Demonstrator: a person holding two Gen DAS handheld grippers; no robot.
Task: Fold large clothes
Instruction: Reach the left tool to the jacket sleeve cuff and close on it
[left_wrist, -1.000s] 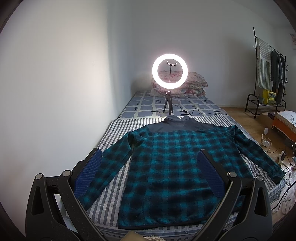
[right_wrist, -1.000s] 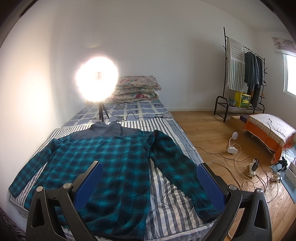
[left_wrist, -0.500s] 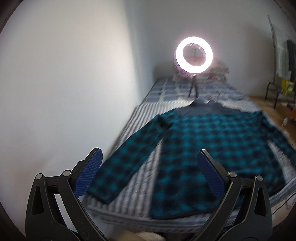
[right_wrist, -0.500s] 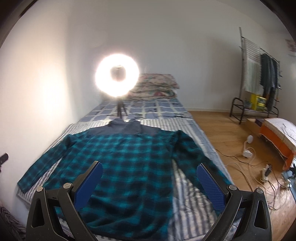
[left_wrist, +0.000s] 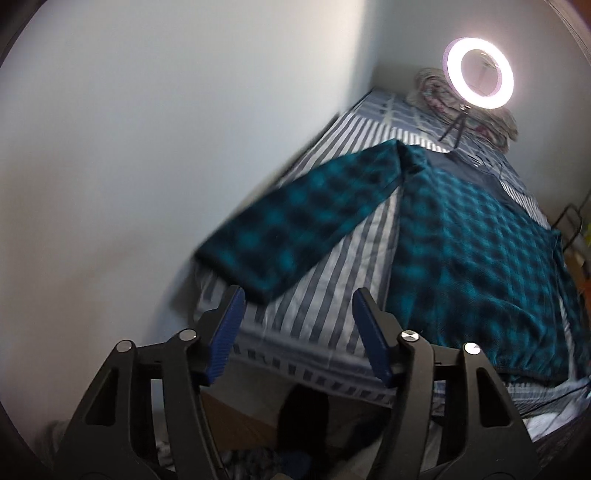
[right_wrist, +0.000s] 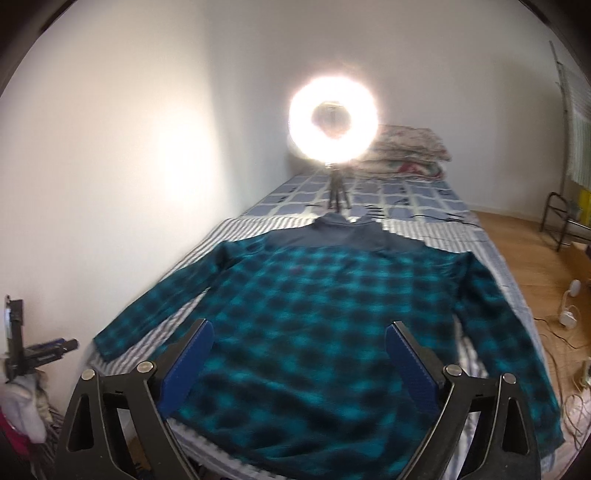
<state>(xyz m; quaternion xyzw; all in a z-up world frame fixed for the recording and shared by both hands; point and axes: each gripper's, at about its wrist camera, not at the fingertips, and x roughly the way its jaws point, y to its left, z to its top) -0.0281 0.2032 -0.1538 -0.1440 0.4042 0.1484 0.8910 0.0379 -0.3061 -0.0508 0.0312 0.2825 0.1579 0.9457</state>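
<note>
On the striped bed (right_wrist: 495, 258) the teal plaid shirt (right_wrist: 325, 314) lies spread flat, collar toward the ring light (right_wrist: 333, 119), while the left gripper (left_wrist: 297, 321), jaws apart and empty, has swung toward the sleeve (left_wrist: 295, 225) nearest the wall, likely the first fold, and the right gripper (right_wrist: 298, 360) hovers open over the hem.

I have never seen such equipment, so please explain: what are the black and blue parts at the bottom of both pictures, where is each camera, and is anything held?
There is no robot. A person holds one two-finger tool in each hand, with a wide-angle camera on each looking along its fingers. One picture comes from the left tool, the other from the right tool. Both are open and hold nothing. A teal plaid shirt lies spread flat on the striped bed. The left tool points near the cuff of one sleeve. Behind the shirt stands a lit ring light, with folded quilts behind it.
</note>
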